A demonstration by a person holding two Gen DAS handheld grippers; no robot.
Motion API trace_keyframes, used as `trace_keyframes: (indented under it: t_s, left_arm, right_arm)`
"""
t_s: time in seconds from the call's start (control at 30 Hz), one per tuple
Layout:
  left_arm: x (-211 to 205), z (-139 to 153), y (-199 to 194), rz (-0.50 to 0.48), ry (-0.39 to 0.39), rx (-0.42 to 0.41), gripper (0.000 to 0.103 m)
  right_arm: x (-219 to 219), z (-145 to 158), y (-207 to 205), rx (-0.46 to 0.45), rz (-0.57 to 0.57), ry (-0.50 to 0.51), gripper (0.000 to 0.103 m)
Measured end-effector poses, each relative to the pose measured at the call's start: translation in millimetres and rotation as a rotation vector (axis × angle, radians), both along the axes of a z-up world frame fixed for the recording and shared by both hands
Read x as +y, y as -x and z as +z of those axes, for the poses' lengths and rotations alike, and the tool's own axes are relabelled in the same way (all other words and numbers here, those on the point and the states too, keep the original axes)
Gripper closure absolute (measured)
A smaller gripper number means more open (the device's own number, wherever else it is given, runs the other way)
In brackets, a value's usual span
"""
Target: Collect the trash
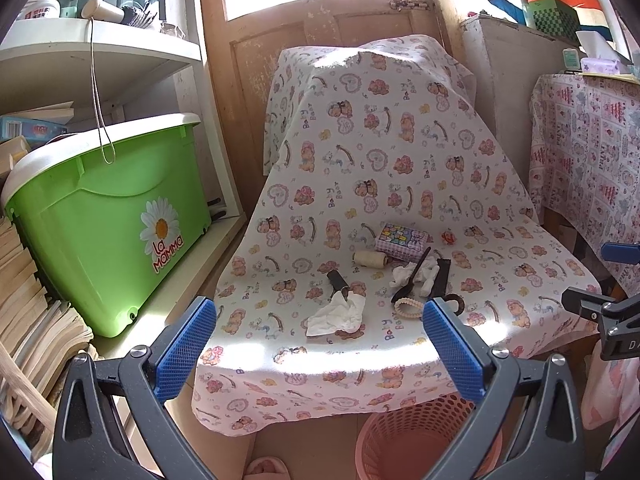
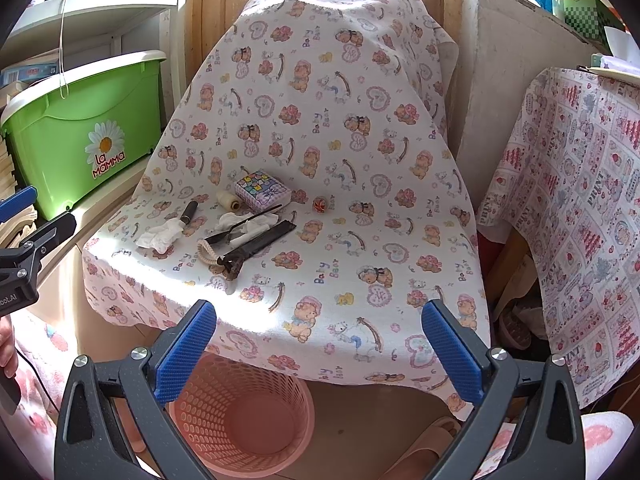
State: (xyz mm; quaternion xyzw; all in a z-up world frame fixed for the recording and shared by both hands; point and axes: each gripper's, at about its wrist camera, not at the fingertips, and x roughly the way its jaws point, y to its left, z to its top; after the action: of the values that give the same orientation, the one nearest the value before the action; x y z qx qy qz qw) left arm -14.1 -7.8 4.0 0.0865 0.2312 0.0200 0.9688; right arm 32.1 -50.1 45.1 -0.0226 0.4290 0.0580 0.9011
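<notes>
White crumpled tissue on the cloth just beyond the left gripper's wide-spread, empty fingers.

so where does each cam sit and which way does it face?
Left wrist: on the left gripper, looking forward and down at the covered chair's crumpled tissue; own blue fingers and the right gripper at the right edge show.
Right wrist: on the right gripper, further right, above the pink basket.
Shared: tissue, basket, green bin.

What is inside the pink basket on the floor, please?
The pink basket looks empty: its bare bottom shows in the right wrist view. The part of the rim under the hanging cloth is hidden.
</notes>
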Motion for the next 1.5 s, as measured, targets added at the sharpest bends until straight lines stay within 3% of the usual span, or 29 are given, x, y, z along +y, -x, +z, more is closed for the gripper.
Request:
trace_keyframes:
  t_s: [0.83, 1.03, 1.2, 1.27, 1.33, 1.5]
  left_arm:
    - [6.0, -7.0, -9.3, 0.026, 0.015, 0.046, 0.001]
    - [15.4, -17.5, -44.6, -0.002, 0.085, 0.162, 0.001]
    - [26.4, -25.0, -106.8, -0.045, 0.124, 0.312, 0.015]
    - [30.0, -37.1, -132.3, -0.063, 0.137, 0.384, 0.028]
    - [33.5, -53.0, -153.3, -0.075, 0.166, 0.451, 0.034]
    - [46.0, -83.1, -167.8, -0.032, 0.302, 0.543, 0.037]
  right_arm:
    - [0.9, -8.9, -0.8, 0.014, 0.008, 0.009, 0.000]
    - [4.0, -13.4, -14.7, 0.043, 0.025, -0.018, 0.000]
    - [10.0, -26.6, -47.8, 0.068, 0.046, -0.019, 0.003]
    - [12.4, -33.6, -55.9, 0.084, 0.062, -0.008, 0.008]
    - [15.3, -39.6, -62.0, 0.104, 0.075, -0.035, 0.011]
    - [39.5, -49.2, -70.2, 0.104, 0.148, -0.060, 0.017]
